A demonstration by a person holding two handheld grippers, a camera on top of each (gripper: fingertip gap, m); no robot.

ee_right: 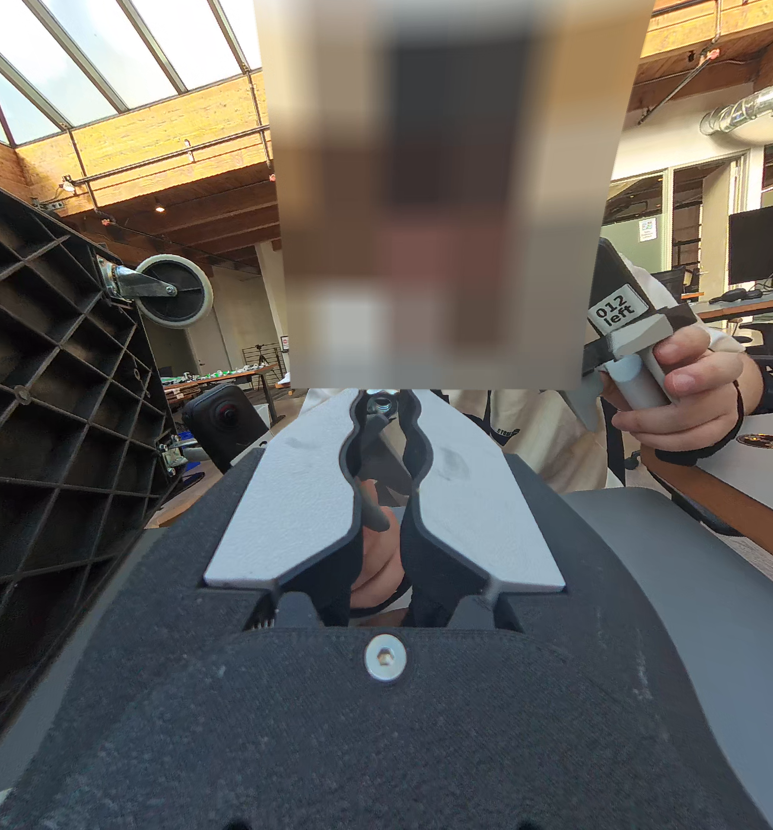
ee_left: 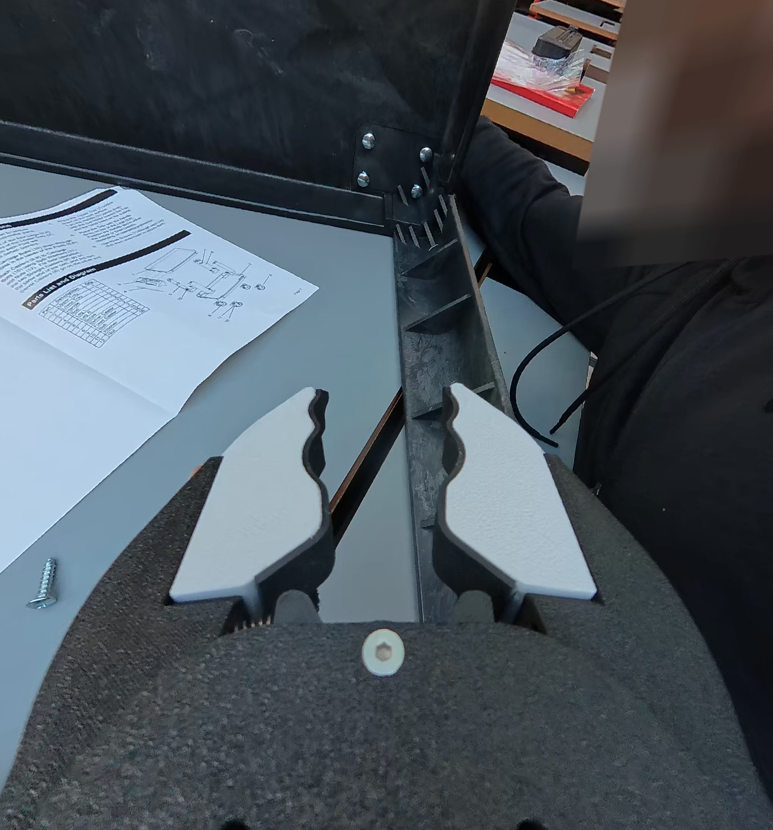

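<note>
Right gripper is pinching a small metal tool: a silver shaft running up between the fingers with a socket-like round end at the tips. Jaws nearly closed around it, only the wavy gap showing. Exact tool type: can't tell. Gripper points upward, toward a person in a cream top. A hand shows through the gap low between the fingers.

Left of that gripper: black plastic cart tray tipped on edge, ribbed underside facing the camera. One caster with a white-rimmed black wheel bolted at its upper corner; a second metal bracket lower on the same edge. A small black camera sits just beyond the tray's lower edge.

Left gripper: jaws spread wide, holding nothing. It hovers over the grey table, right finger overlapping the ribbed rim of the tray in view; contact can't be confirmed. Tray's flat panel stands upright behind, with a corner plate and four screws.

On the table: open instruction sheet to the left, a loose silver screw near its lower edge. Black cord right of the rim, beside a person in dark clothing.

In the right wrist view, the left gripper's handle is held in a hand at right.
</note>
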